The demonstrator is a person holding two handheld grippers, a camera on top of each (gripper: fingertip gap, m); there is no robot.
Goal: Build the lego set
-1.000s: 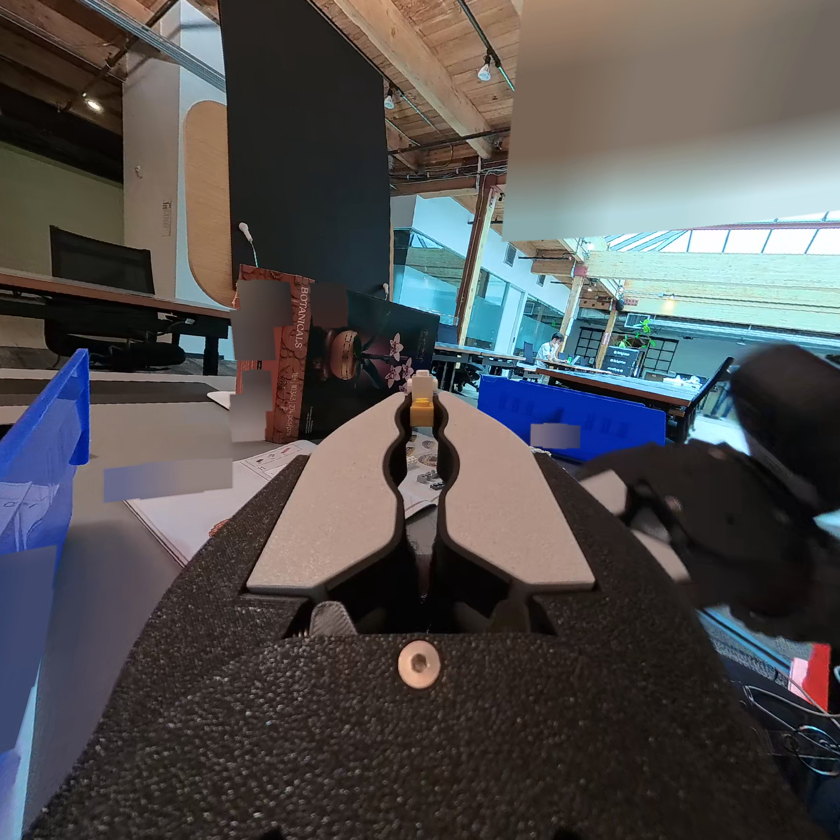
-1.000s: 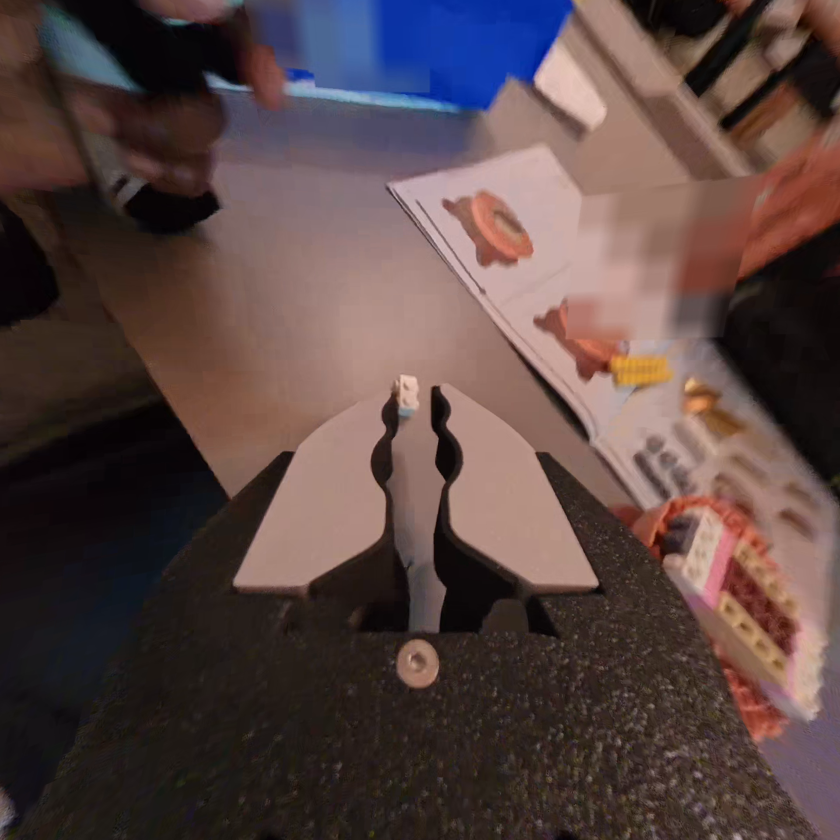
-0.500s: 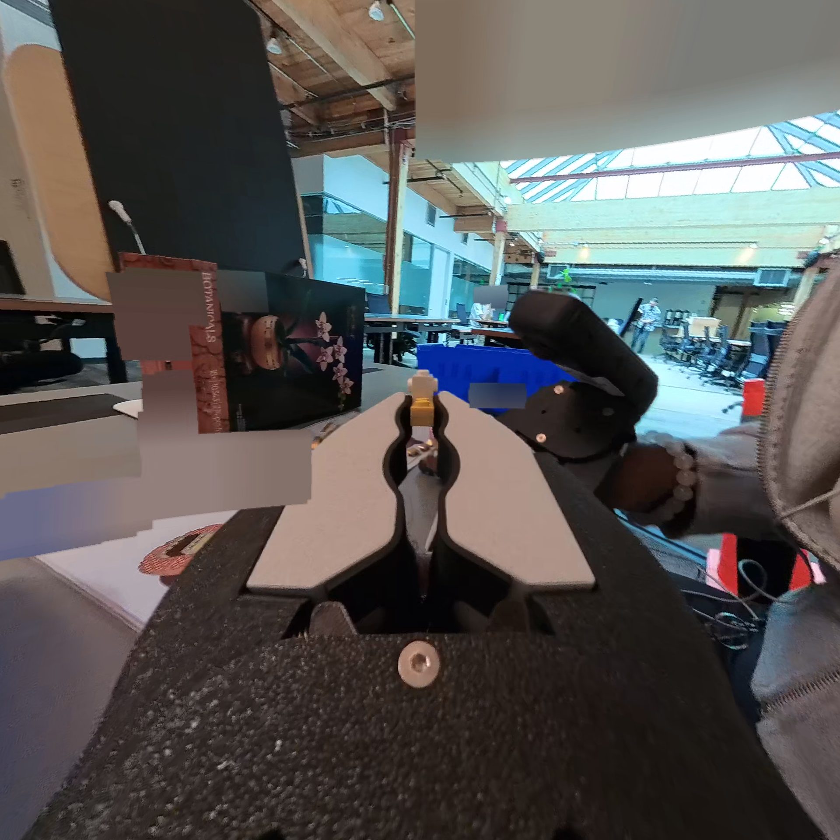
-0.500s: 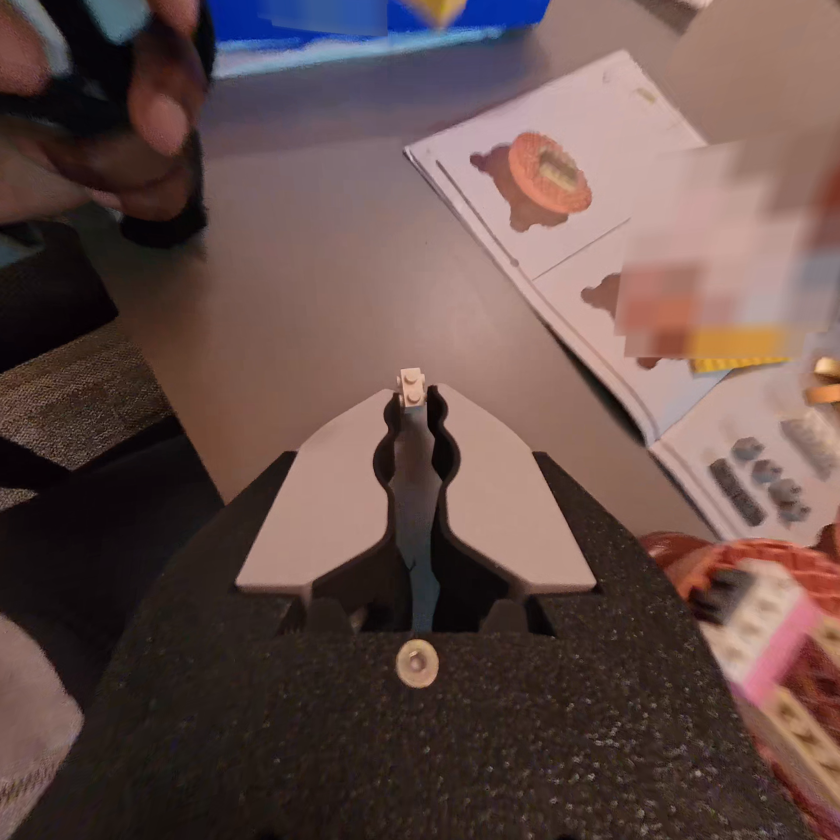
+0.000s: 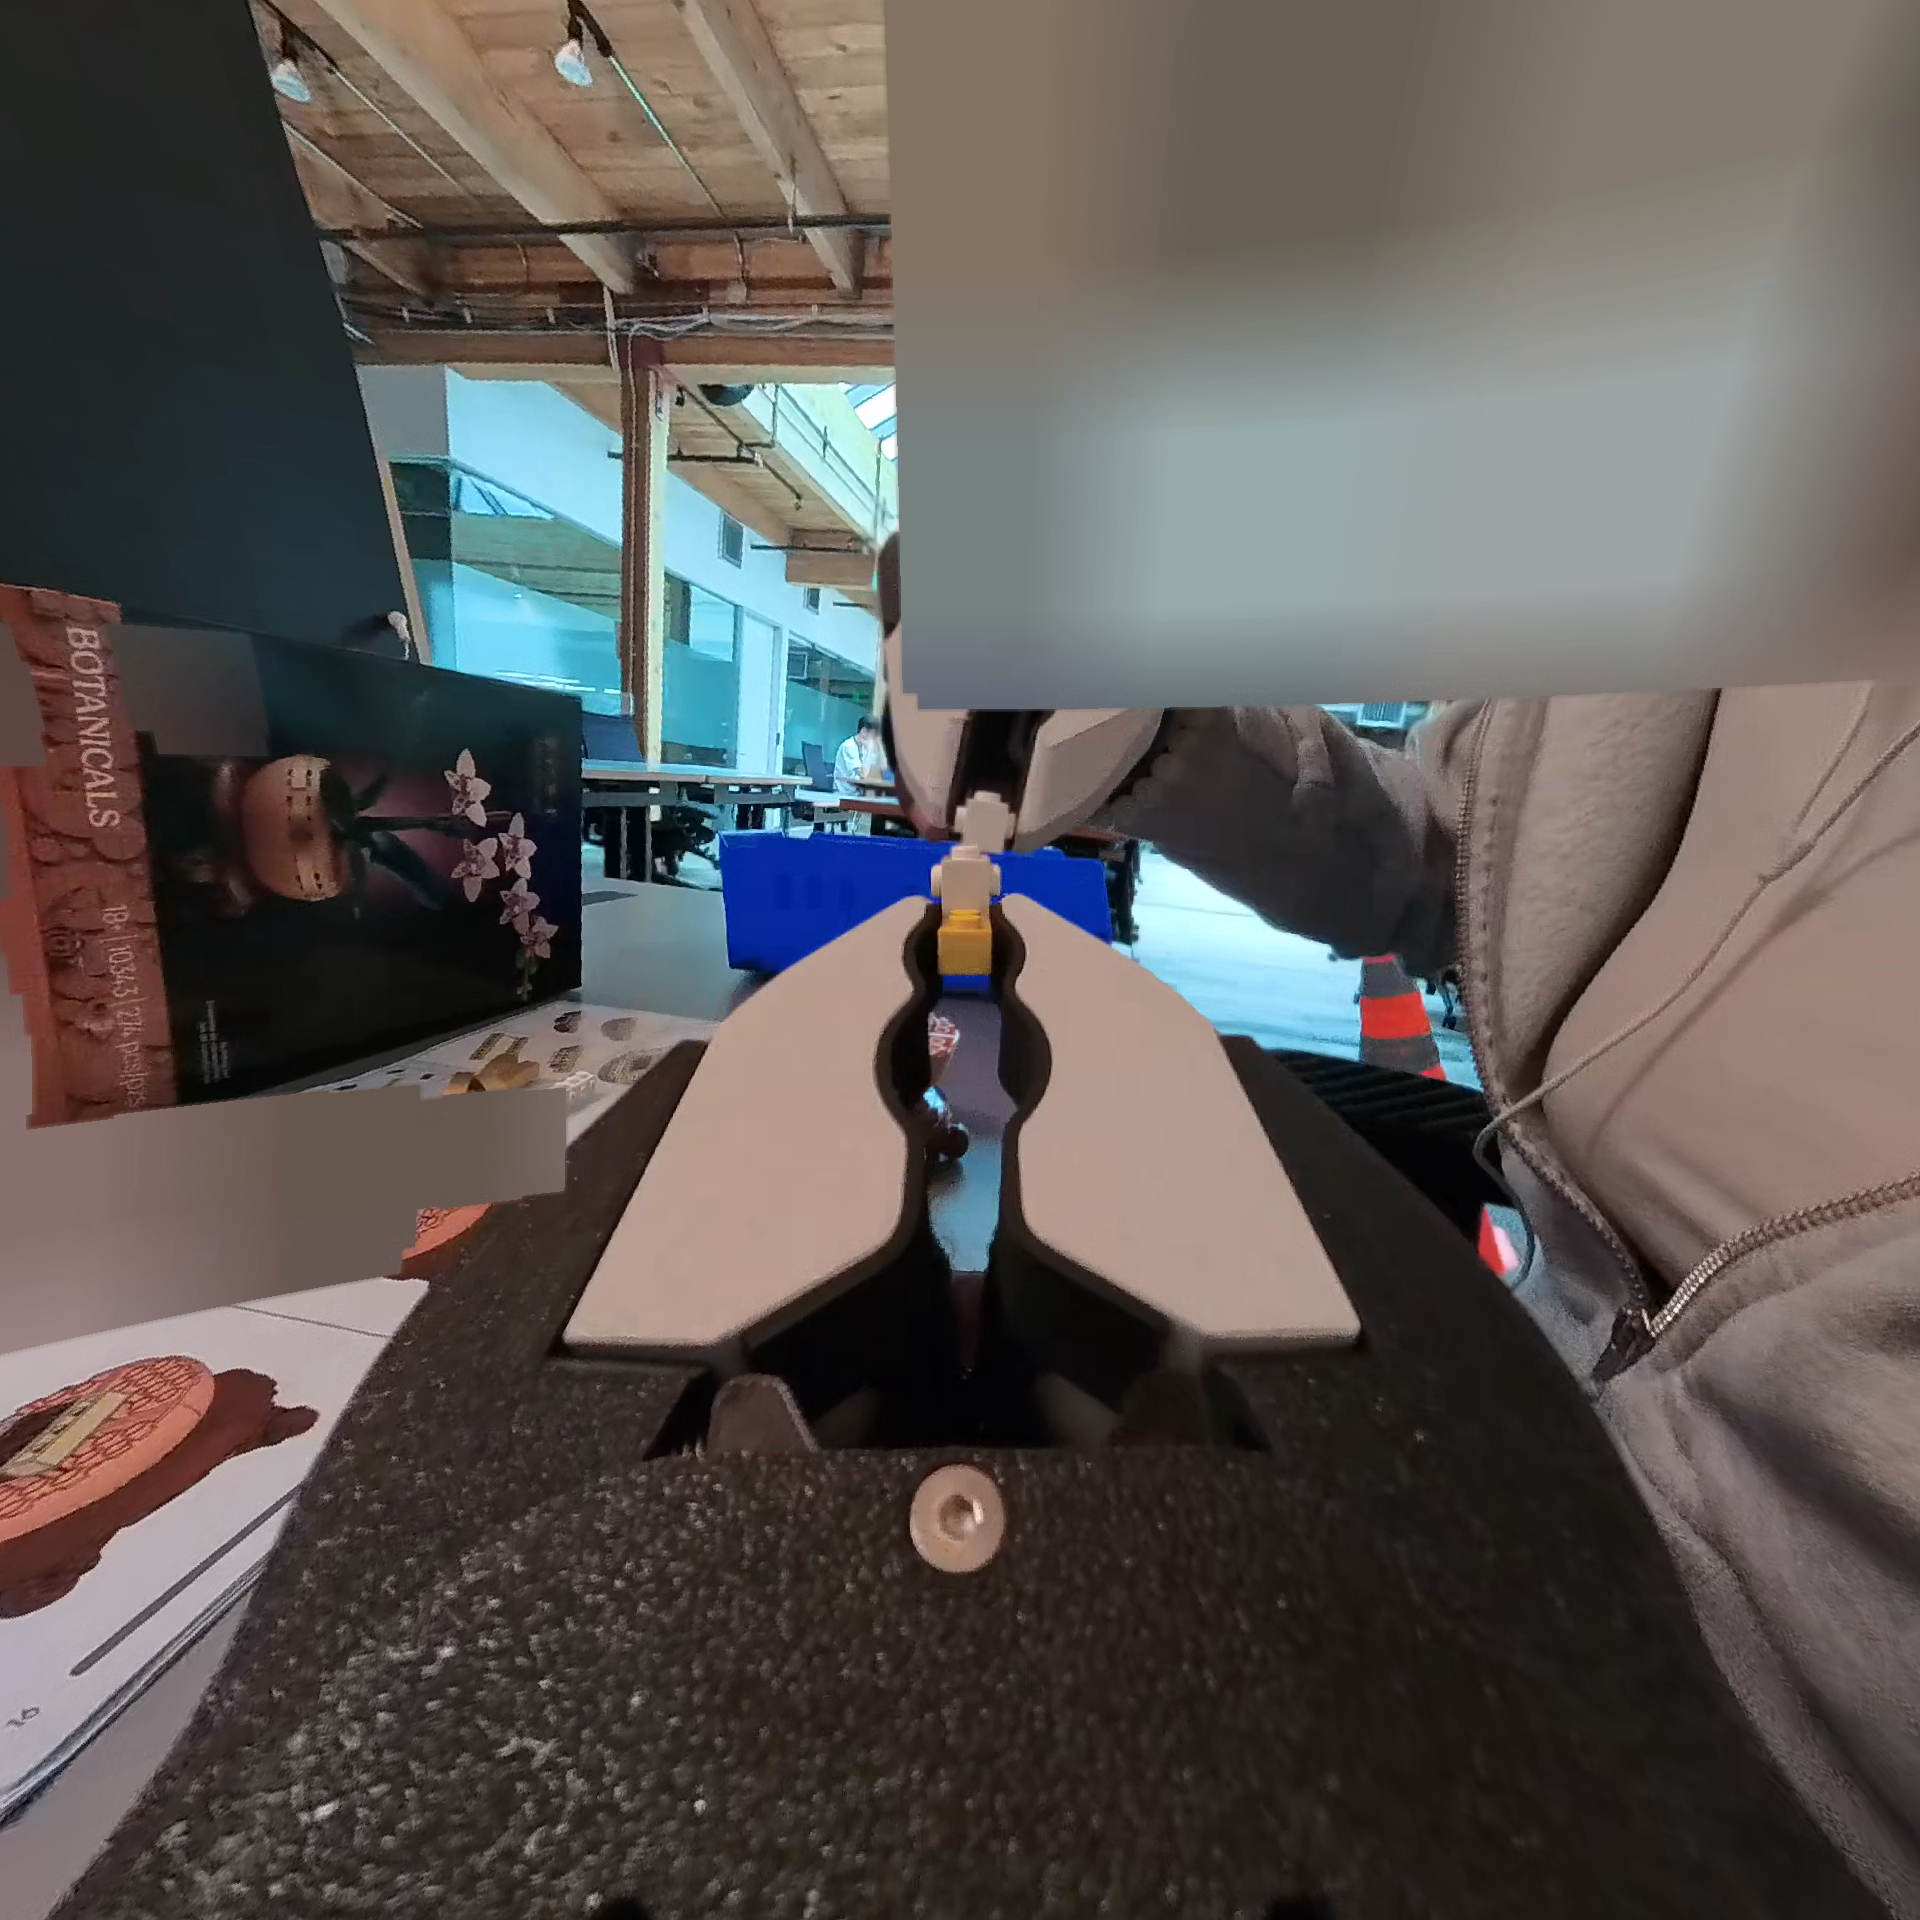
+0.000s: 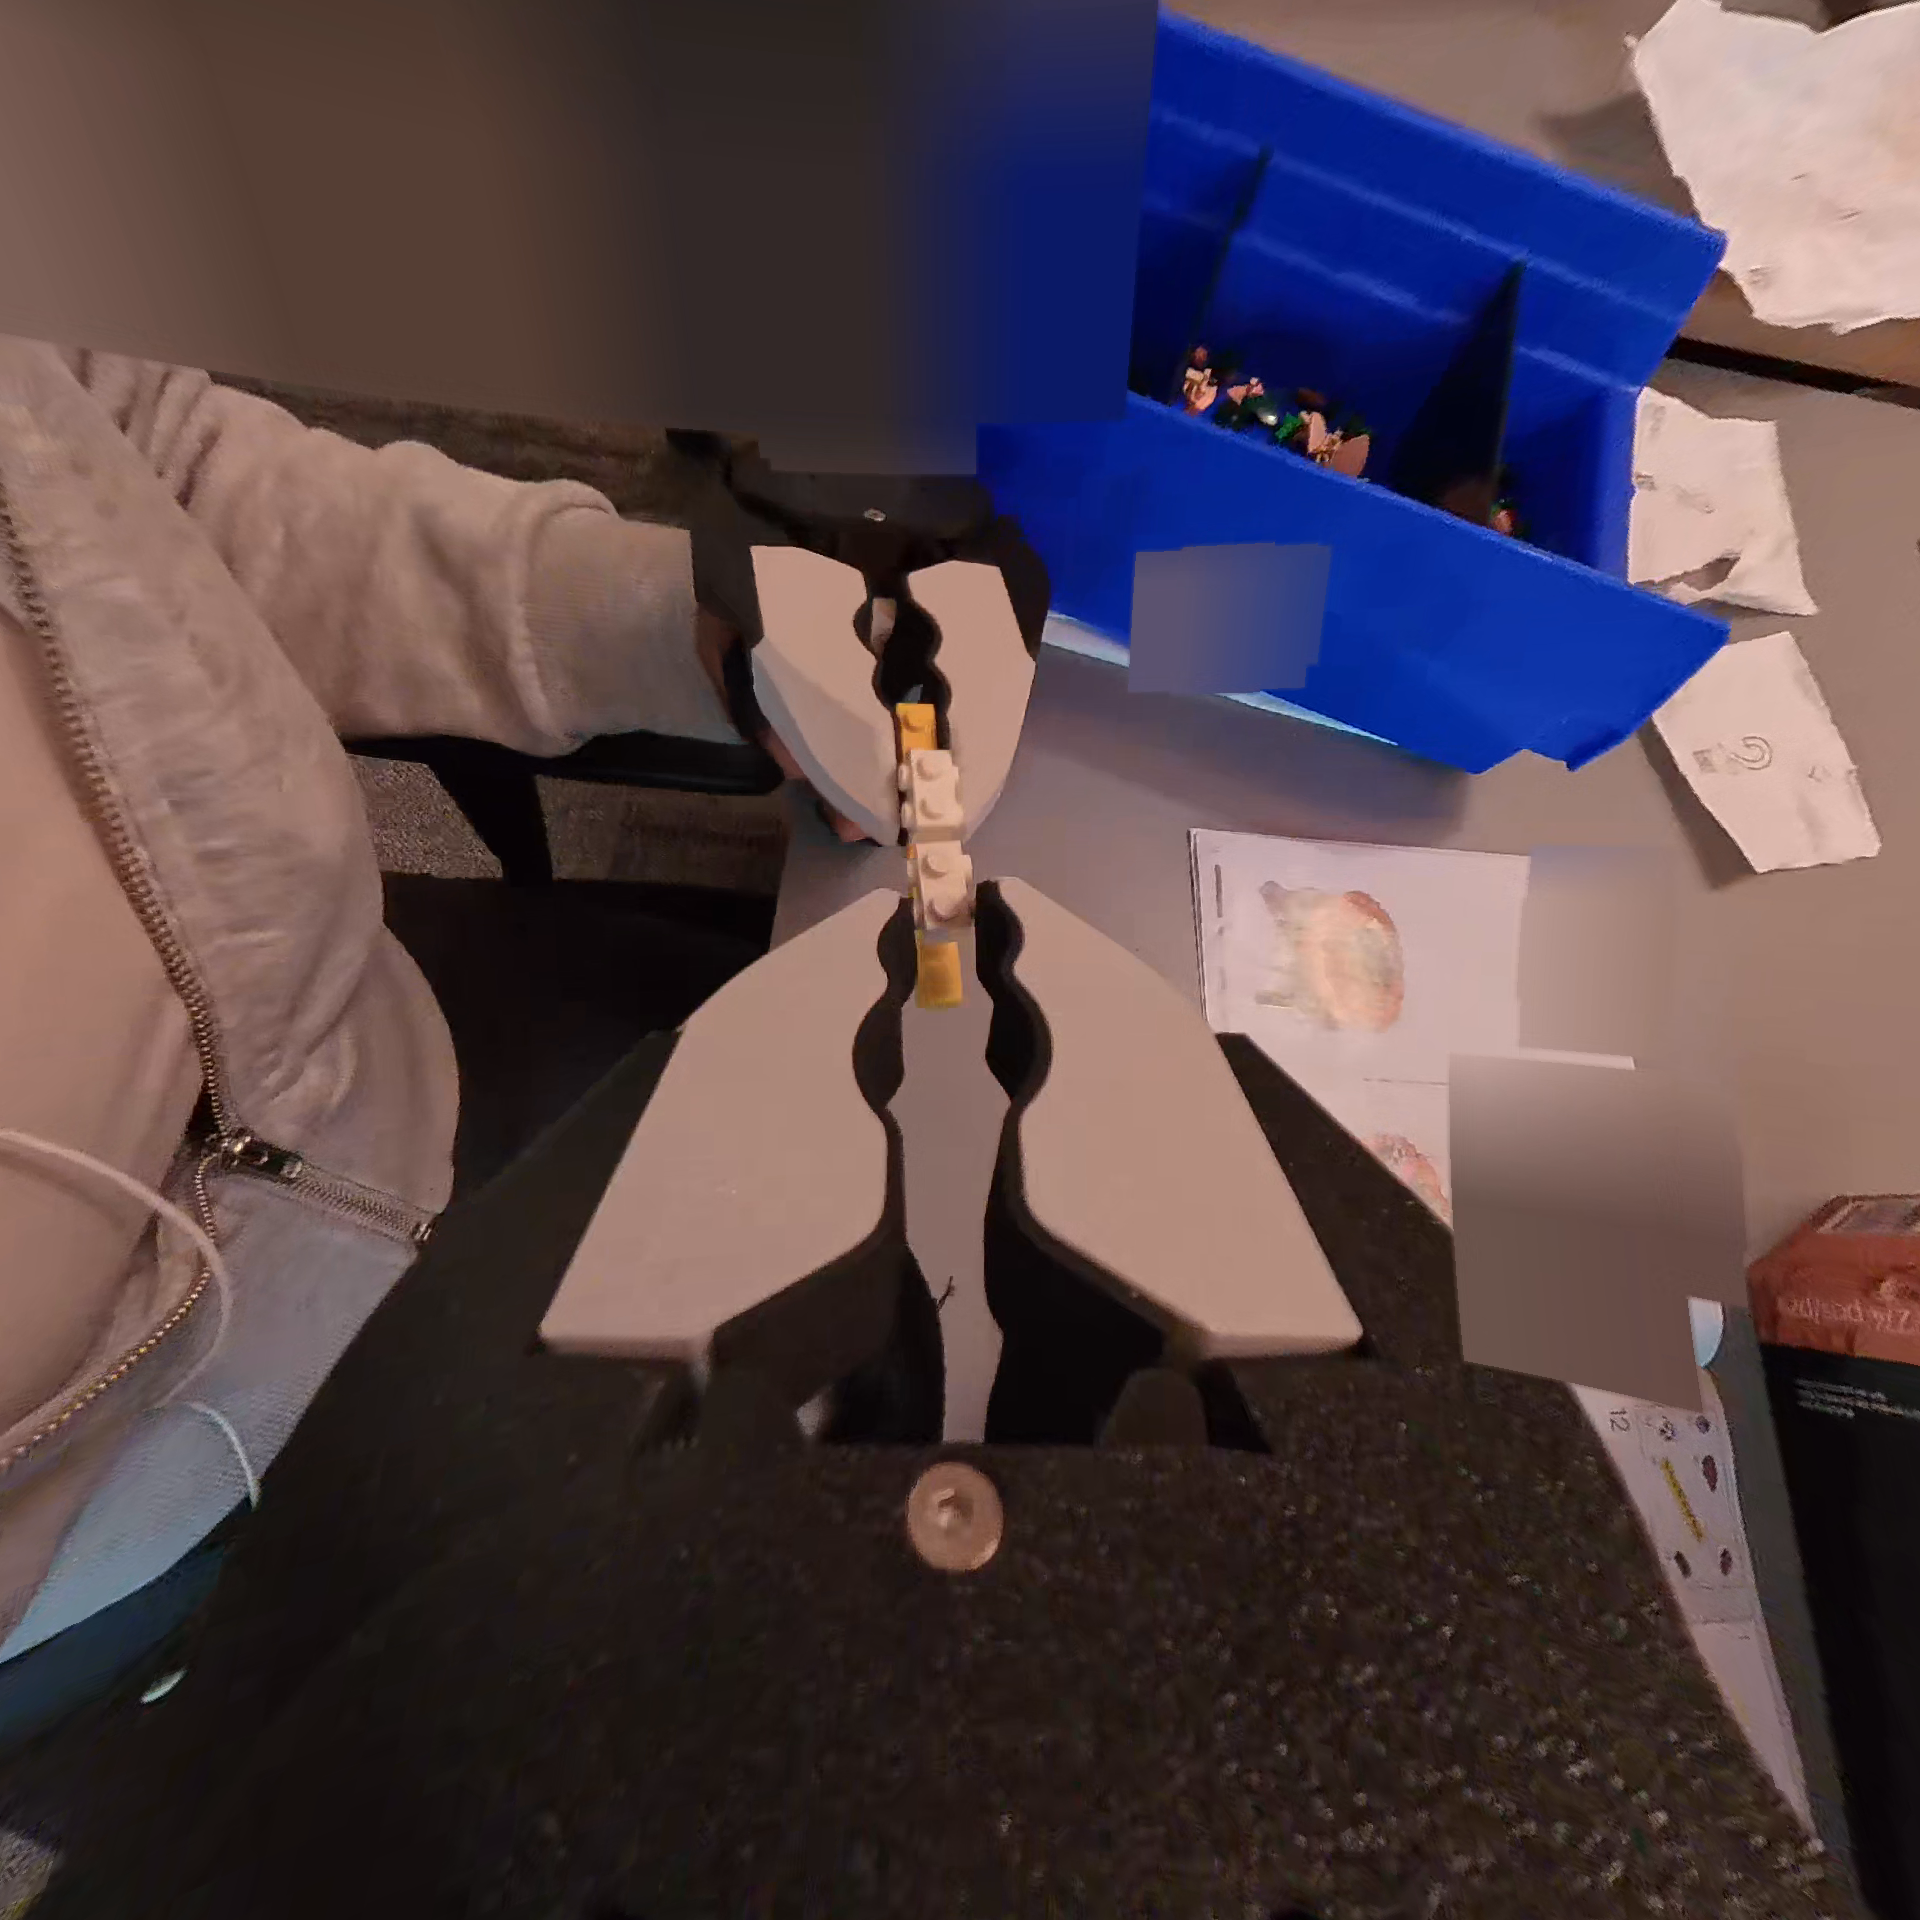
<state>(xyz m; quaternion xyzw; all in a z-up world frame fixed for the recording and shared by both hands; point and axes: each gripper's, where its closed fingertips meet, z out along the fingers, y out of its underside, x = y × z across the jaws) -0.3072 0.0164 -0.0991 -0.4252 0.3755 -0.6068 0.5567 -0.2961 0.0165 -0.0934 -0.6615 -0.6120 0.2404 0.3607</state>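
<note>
the left hand-held gripper (image 5: 964,914) is clenched on a yellow brick (image 5: 963,943) topped by a white brick (image 5: 966,881), held up above the tabletop (image 6: 1122,769). tip to tip with it, the right hand-held gripper (image 6: 943,914) grasps a second white-and-yellow piece (image 6: 940,925), the two white ends touching. beyond and right of the tips sits a blue bin (image 6: 1455,436); the instruction booklet (image 6: 1351,935) lies right of the right gripper's fingers.
</note>
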